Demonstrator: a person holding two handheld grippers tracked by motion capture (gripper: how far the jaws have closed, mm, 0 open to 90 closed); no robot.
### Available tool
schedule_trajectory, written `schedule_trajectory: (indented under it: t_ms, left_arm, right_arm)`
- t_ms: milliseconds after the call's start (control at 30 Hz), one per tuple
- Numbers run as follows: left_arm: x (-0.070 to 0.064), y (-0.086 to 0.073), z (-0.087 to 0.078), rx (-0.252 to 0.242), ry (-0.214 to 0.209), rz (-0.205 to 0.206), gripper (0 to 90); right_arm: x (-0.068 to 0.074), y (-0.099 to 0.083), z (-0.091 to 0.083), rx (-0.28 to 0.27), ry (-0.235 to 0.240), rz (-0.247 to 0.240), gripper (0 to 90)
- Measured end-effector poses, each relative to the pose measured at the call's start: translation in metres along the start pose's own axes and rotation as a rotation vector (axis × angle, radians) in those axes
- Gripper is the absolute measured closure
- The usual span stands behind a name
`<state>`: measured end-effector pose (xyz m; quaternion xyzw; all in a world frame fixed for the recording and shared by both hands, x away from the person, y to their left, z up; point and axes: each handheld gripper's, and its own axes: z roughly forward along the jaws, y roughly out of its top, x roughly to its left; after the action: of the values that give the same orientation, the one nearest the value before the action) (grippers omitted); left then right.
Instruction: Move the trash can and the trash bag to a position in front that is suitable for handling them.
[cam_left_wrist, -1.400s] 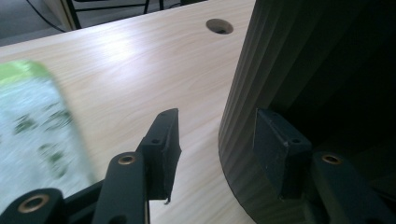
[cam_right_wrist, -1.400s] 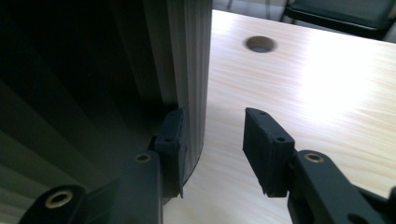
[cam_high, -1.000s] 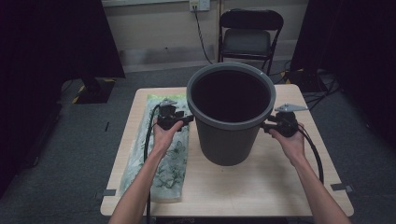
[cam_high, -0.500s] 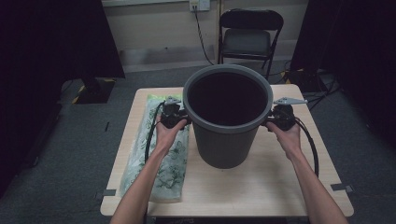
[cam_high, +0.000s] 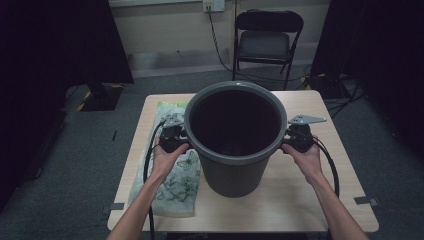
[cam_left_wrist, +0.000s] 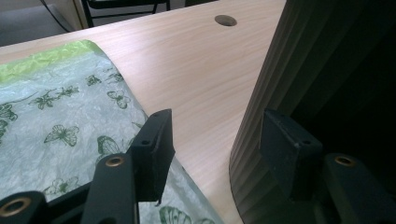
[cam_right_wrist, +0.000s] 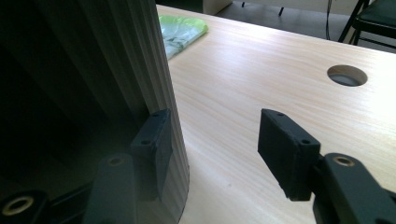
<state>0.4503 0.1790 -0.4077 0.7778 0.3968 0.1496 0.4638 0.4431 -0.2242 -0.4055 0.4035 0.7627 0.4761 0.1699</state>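
High view: left gripper (cam_high: 186, 141) and right gripper (cam_high: 284, 141) sit at opposite sides of the grey bin (cam_high: 234, 150), just under its rim, each with jaws spread and one jaw against the ribbed wall. Bin stands upright mid-table (cam_high: 320, 200), between the two hands. Green butterfly-print bag (cam_high: 175, 180) lies flat left of the bin, under the left hand.

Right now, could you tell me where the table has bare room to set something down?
The table is bare along its right side beyond the bin and across the front edge. A smaller patch lies behind the bin. The left side is crowded: the butterfly-print bag lies there beside the left gripper.
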Motion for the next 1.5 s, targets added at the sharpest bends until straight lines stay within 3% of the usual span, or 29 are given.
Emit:
schedule_trajectory:
  t_ms: [167,333,533,700,767,933,1133,1233,1367,1433,1500]
  left_arm:
    - [-0.005,-0.009,-0.012,-0.005,-0.016,0.016,45.2]
    - [-0.007,-0.017,-0.021,-0.014,-0.052,0.022,45.7]
    - [-0.008,-0.024,-0.022,-0.058,-0.052,-0.004,45.8]
    - [-0.008,-0.025,-0.023,-0.055,-0.065,-0.002,45.8]
    - [-0.007,-0.026,-0.024,-0.054,-0.061,-0.009,44.5]
    - [-0.007,-0.027,-0.026,-0.051,-0.067,-0.007,44.8]
    - [-0.003,-0.030,-0.029,-0.048,-0.060,-0.015,38.7]
    - [-0.003,-0.034,-0.028,-0.034,-0.045,-0.010,36.5]
    - [0.001,-0.043,-0.027,0.005,-0.056,-0.008,32.8]
    - [0.004,-0.050,-0.028,0.041,-0.038,-0.001,30.3]
    - [0.006,-0.061,-0.027,0.060,-0.031,-0.031,29.5]
  right_arm:
    - [0.010,-0.001,-0.003,0.012,0.005,-0.026,44.5]
    - [0.016,-0.004,-0.006,0.014,0.010,-0.018,42.2]
    - [0.017,-0.007,-0.008,0.014,0.017,-0.011,41.0]
    - [0.019,-0.007,-0.009,0.017,0.037,-0.015,44.1]
    - [0.019,-0.007,-0.009,0.017,0.032,-0.015,41.1]
    - [0.020,-0.007,-0.008,0.012,0.030,-0.016,43.9]
    - [0.022,-0.005,-0.004,0.012,0.024,-0.011,38.9]
    - [0.023,-0.002,-0.002,0.022,-0.011,-0.021,31.5]
    - [0.017,0.004,0.000,0.051,0.008,-0.005,28.3]
    - [0.016,0.008,-0.001,0.051,0.012,-0.006,28.4]
    - [0.015,0.011,-0.002,0.052,0.019,-0.015,28.3]
